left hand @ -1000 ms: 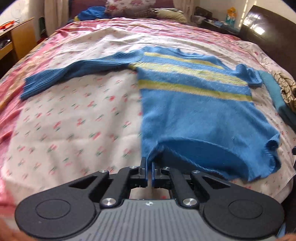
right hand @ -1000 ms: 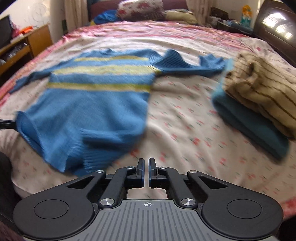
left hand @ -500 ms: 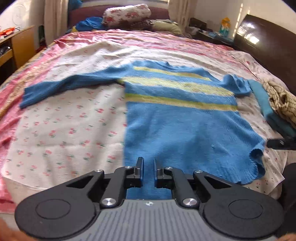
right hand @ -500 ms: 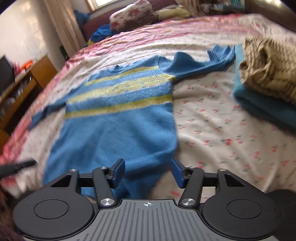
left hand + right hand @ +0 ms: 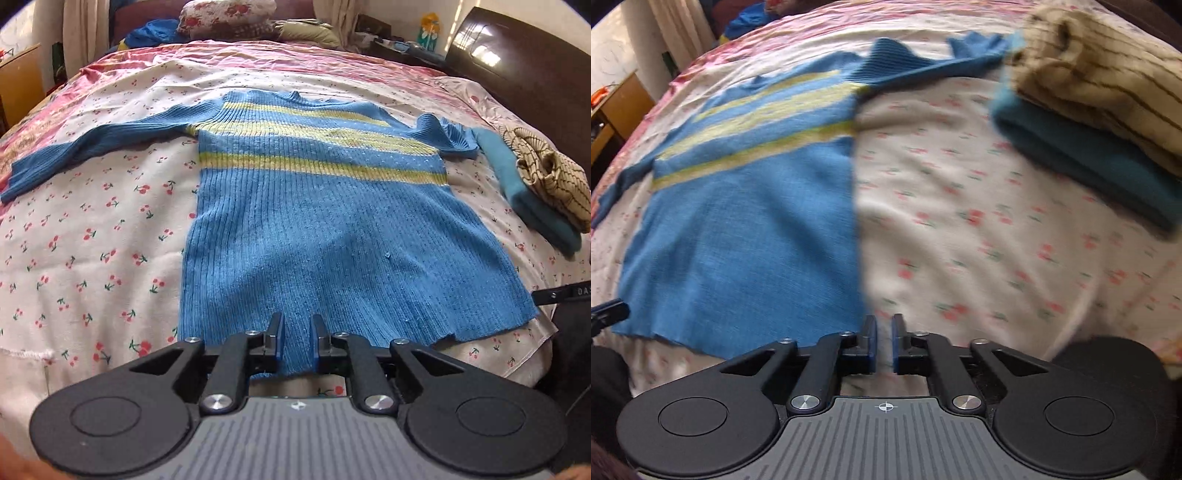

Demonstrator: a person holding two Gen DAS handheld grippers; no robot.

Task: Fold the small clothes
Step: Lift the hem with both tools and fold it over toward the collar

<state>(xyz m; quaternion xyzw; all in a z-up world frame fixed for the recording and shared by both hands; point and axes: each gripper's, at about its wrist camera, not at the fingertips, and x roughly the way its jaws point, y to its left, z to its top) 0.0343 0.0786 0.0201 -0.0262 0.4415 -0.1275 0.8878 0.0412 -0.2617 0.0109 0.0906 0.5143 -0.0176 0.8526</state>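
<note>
A blue knit sweater [image 5: 325, 221] with yellow stripes lies flat on the bed, sleeves spread to both sides. It also shows in the right wrist view [image 5: 746, 221]. My left gripper [image 5: 297, 338] hovers at the sweater's bottom hem, its jaws a little apart with hem fabric seen between them. My right gripper [image 5: 884, 339] sits by the hem's right corner over bare sheet, its jaws nearly together with nothing between them.
The bed has a white cherry-print sheet [image 5: 92, 240]. A folded teal garment [image 5: 1082, 155] with a tan striped one [image 5: 1100, 74] on top lies at the right. A dark headboard [image 5: 524, 70] stands far right; pillows [image 5: 229, 14] at the back.
The left gripper let go of the hem and opened slightly; the sweater now lies flat. The right gripper opened wide half a second ago, then narrowed and moved right past the hem corner.
</note>
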